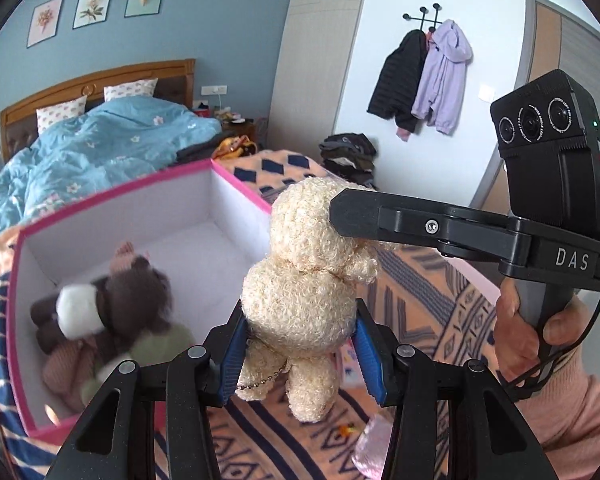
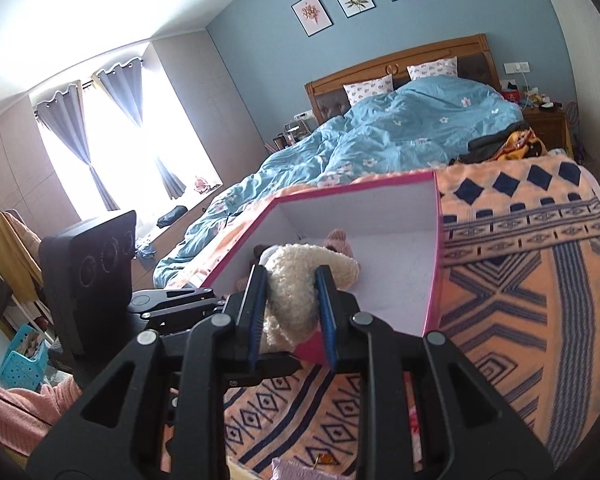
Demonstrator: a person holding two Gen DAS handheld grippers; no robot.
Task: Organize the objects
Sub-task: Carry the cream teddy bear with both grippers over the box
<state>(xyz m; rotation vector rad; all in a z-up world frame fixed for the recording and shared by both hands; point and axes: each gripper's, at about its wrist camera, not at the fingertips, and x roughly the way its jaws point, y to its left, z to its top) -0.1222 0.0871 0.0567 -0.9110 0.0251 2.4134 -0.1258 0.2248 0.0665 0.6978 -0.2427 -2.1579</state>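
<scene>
A cream curly plush bear [image 1: 304, 280] hangs above the patterned blanket, just right of a pink-rimmed white box [image 1: 236, 178]. My left gripper [image 1: 300, 356] is shut on the bear's body. My right gripper [image 2: 292, 312] is shut on the bear's head [image 2: 296, 280]; its finger [image 1: 364, 216] shows from the right in the left wrist view. The box [image 2: 356, 188] holds a brown-and-white plush [image 1: 112, 300] and other soft toys.
An orange and navy patterned blanket [image 2: 520, 280] covers the bed foot. A blue quilt [image 1: 100, 144] lies behind the box. A pink object [image 1: 372, 452] lies on the blanket near my left gripper. Coats [image 1: 428, 76] hang on the wall.
</scene>
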